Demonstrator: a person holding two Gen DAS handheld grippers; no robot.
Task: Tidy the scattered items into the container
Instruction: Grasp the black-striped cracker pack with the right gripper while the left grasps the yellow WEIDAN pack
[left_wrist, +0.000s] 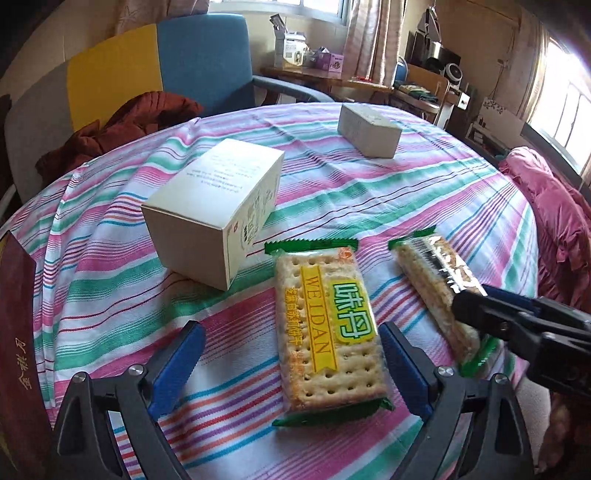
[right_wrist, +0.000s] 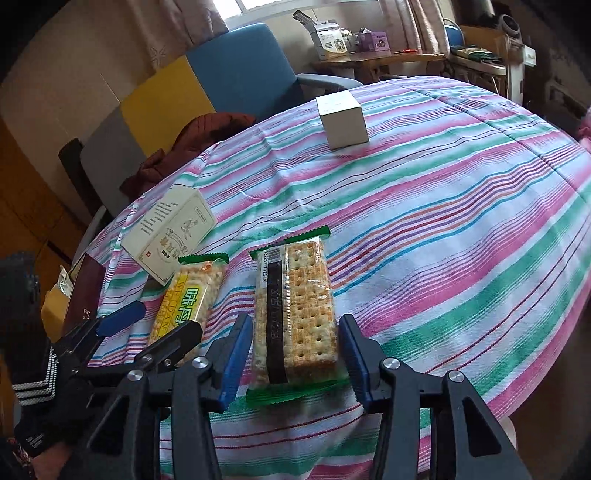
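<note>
Two cracker packs lie side by side on the striped tablecloth. The one with its yellow and green label up sits between the blue pads of my left gripper, which is open with a wide gap on its left side. The other pack lies barcode side up, and my right gripper is shut on its long sides while it rests on the cloth. In the left wrist view the right gripper reaches in from the right onto that pack. The left gripper straddles the labelled pack.
A cream carton lies just beyond the packs and a small grey box stands farther back. A dark red box with gold lettering is at the table's left edge. Behind are a blue and yellow chair and a pink quilt.
</note>
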